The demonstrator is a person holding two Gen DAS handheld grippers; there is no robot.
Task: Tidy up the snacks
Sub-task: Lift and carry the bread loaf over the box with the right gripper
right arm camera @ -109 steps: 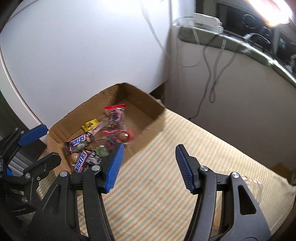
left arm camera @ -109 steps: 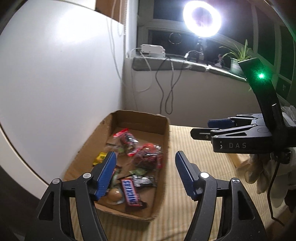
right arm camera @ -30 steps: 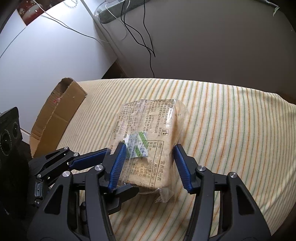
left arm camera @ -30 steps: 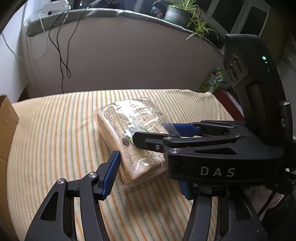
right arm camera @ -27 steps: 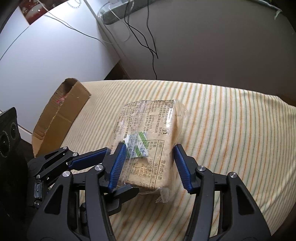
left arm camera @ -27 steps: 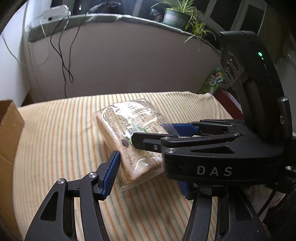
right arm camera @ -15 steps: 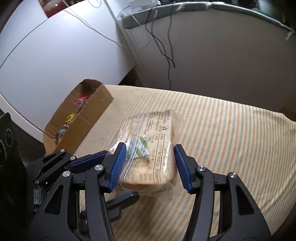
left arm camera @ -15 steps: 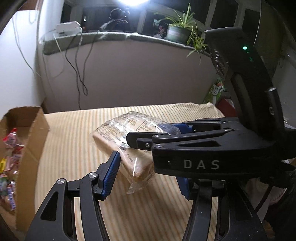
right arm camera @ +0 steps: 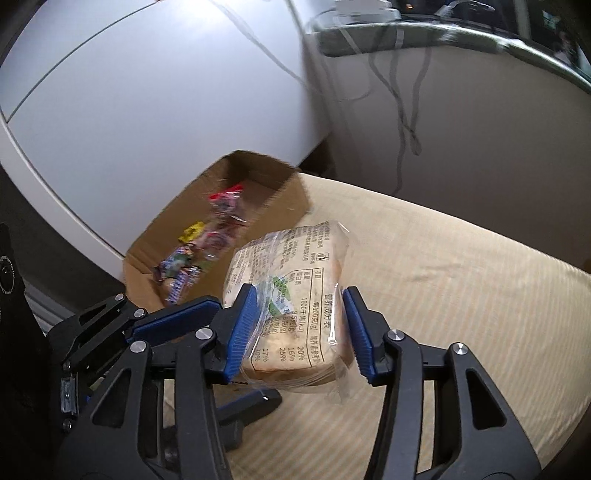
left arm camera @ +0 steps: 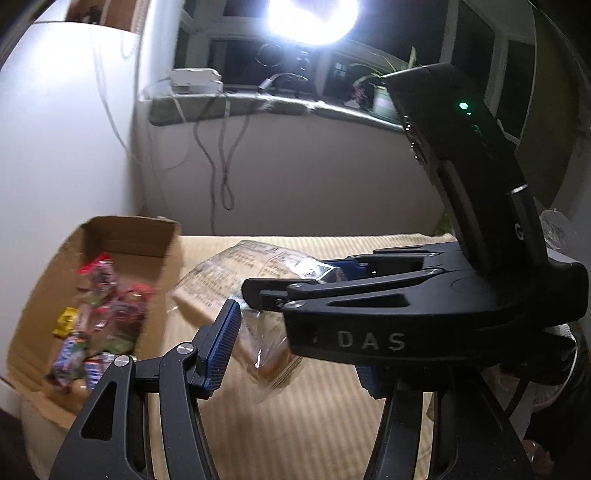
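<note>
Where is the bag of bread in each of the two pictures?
Left wrist view: the bag of bread sits near the middle, just right of the cardboard box and partly behind the other black tongs.
Right wrist view: the bag of bread is in the middle, between the blue pads of the right tongs.
Shared landmark: the cardboard box with colourful snacks, always left of the bread.

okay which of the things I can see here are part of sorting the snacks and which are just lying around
Part of the job:
- bagged bread, between the pads of the right gripper, whose jaws are closing, and the left gripper
- cardboard box
- wrapped candies in it

Just lying about:
- ring light
- power strip
- potted plant
- striped cloth
</note>
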